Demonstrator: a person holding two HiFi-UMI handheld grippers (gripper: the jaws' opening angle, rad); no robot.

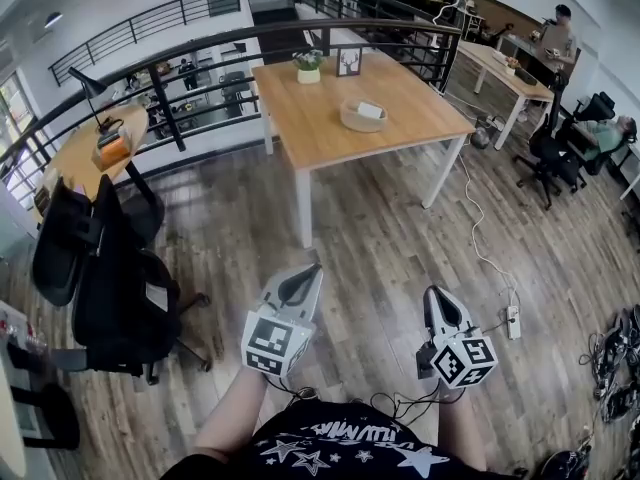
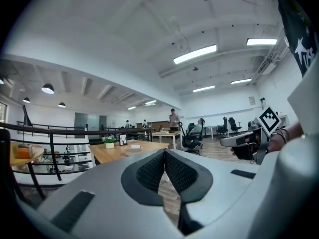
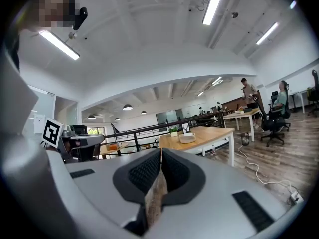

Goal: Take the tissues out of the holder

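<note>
Wooden and pale-legged, the surface (image 1: 350, 118) stands well ahead of the person, and on it sits the round holder (image 1: 352, 120) with the white tissues (image 1: 370, 110) poking up from its middle. Behind it, near the far edge, are a small potted plant (image 1: 308, 65) and a picture frame (image 1: 348, 62). Both tools are held low and close to the body, far short of the work. The left tongs (image 1: 314, 267) have their pads pressed together at the tip with nothing between them, and the right tongs (image 1: 431, 290) are likewise closed and empty; only floor shows through the gap behind their pads. The task looks not yet begun, so the step in hand is the approach. To do it well, walk up to the near edge and watch the white cable (image 1: 480, 233) trailing across the floor to the right of the path. Open one pair before reaching in. Pinch the raised fold of the top tissue rather than digging into the stack, then draw it straight up. The holder probably weighs little and may lift or slide with the pull, so steadying its rim with the other pair seems wise.
</note>
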